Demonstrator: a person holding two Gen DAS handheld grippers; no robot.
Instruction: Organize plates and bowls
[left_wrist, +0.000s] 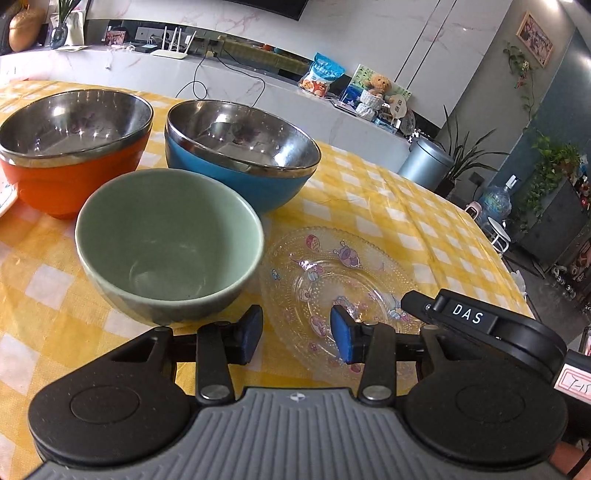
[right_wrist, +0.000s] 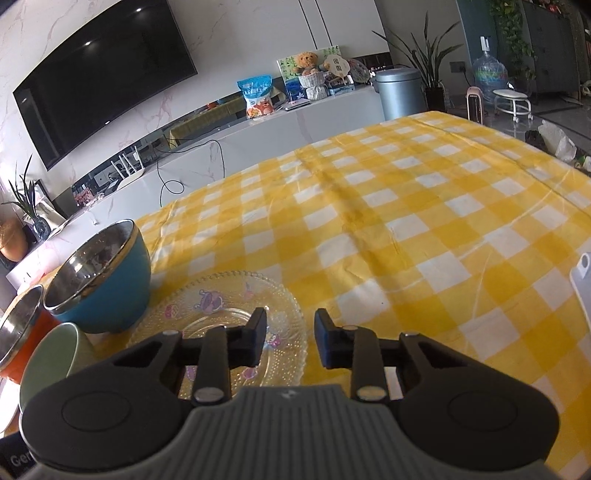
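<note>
Nearest, the left gripper (left_wrist: 295, 334) and right gripper (right_wrist: 290, 338) both hover part open, holding nothing, over the glass plate (left_wrist: 340, 280) on the table (right_wrist: 424, 221). To lift it cleanly, pinch the thin rim squarely. Just beside sits the green bowl (left_wrist: 170, 236); behind, the blue bowl (left_wrist: 240, 155) and orange bowl (left_wrist: 70, 144).

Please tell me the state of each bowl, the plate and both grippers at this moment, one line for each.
orange bowl: upright, empty, on the tablecloth.
blue bowl: upright, empty, beside the orange one.
green bowl: upright, empty, nearest the left gripper.
glass plate: flat on the cloth, empty.
left gripper: open, holding nothing.
right gripper: open, holding nothing, above the plate's near edge.
</note>
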